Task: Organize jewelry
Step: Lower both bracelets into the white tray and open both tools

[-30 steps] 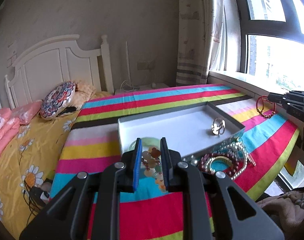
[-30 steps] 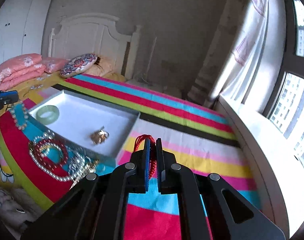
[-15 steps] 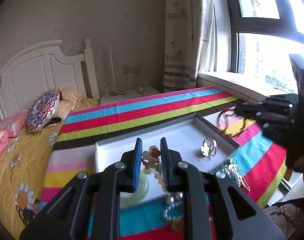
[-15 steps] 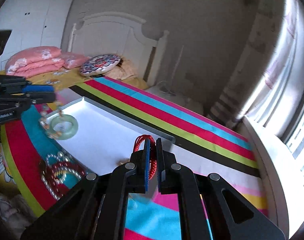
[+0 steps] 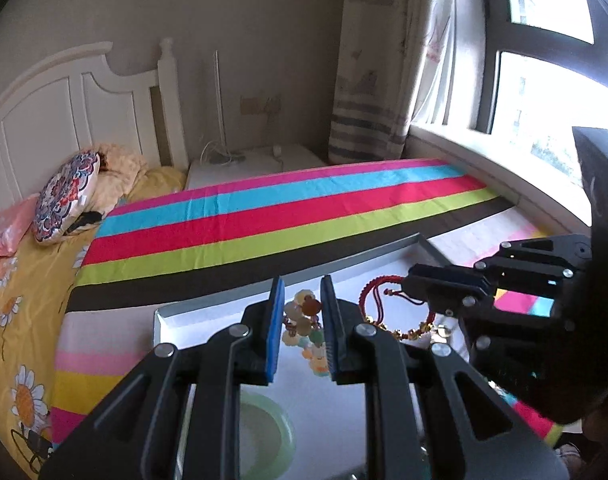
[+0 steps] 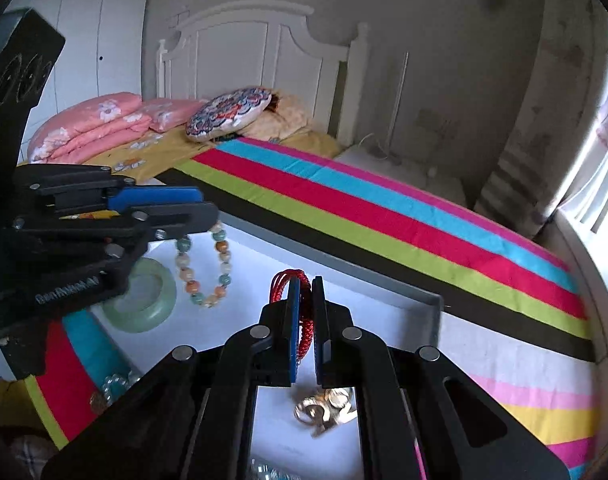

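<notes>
White tray (image 6: 432,304): shallow, grey-rimmed, set on the striped cloth (image 6: 384,216) that covers the worktop; landmark for all entries below.

Left gripper (image 5: 302,312): above the tray's near-left part, clamped on a bracelet of mixed pastel stone beads (image 6: 201,268). The bracelet hangs as a loop below the fingertips, over the tray floor; whether it touches the floor cannot be told.

Right gripper (image 6: 306,304): above the tray's right half, jaws closed on a red cord bracelet (image 6: 289,280). In the left wrist view its lower part carries gold beads (image 5: 408,334) and hangs over the tray.

Green jade bangle (image 6: 143,300): flat on the tray floor, at the left end, beneath the left gripper.

Gold ring-shaped piece (image 6: 324,408): on the tray floor, under the right gripper; blurred.

Pearl and clear beads (image 6: 113,386): on the cloth just outside the tray's near-left edge.

Bed with yellow floral sheet (image 5: 19,320), round patterned cushion (image 6: 229,114), pink folded bedding (image 6: 91,128): beyond the tray's left side.
</notes>
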The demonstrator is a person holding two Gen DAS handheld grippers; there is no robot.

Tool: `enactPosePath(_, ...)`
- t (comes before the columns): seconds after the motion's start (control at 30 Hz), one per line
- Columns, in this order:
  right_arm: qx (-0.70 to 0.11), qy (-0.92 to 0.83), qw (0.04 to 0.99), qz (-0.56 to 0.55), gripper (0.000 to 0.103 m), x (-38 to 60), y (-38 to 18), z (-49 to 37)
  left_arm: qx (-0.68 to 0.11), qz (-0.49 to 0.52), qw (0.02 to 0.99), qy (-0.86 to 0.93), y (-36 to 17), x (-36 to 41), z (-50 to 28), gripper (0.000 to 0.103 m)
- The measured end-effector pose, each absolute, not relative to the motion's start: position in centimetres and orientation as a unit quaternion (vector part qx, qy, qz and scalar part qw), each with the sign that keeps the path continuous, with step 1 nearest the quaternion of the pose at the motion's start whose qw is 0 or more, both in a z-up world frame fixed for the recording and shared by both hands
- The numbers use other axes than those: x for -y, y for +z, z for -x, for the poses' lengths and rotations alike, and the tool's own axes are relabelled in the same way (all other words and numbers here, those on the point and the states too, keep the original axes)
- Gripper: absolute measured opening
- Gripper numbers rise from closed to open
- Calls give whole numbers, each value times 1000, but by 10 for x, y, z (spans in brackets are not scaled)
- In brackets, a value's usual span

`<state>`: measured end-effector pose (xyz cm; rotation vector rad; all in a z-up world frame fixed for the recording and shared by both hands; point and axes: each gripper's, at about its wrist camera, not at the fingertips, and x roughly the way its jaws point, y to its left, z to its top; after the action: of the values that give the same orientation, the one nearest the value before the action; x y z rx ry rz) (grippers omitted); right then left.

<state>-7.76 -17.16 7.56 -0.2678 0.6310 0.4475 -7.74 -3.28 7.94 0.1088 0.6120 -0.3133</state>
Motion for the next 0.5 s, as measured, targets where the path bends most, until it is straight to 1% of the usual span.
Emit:
enactPosePath(0.2, -317, 190, 917, 148, 5, 160, 64, 61, -325, -62, 937, -117, 55, 32, 54, 18)
enactPosePath(0.27, -320, 176, 918, 153, 7, 162, 60, 56, -335, -58, 934, -106, 50, 27, 51, 19)
enactPosePath(0.3, -323, 171, 918, 153, 10, 163, 58, 54, -338, -54, 934, -101, 47, 24, 51, 19)
enactPosePath(0.33, -325, 168, 918, 152, 22, 164, 57, 54, -340, -52, 934, -95, 46, 21, 51, 21)
enactPosePath(0.37, -324, 168, 919, 150, 40, 165, 56, 54, -342, -49, 934, -92, 46, 19, 51, 31)
enactPosePath(0.4, -321, 166, 921, 147, 50, 166, 56, 56, -341, -46, 935, -89, 46, 17, 53, 47)
enactPosePath(0.43, -316, 164, 923, 144, 67, 166, 56, 58, -337, -44, 937, -84, 47, 15, 54, 55)
enactPosePath(0.47, -312, 164, 925, 143, 68, 168, 57, 59, -328, -42, 941, -78, 49, 13, 58, 66)
enactPosePath(0.5, -309, 165, 926, 144, 68, 167, 57, 61, -324, -41, 942, -75, 50, 12, 60, 69)
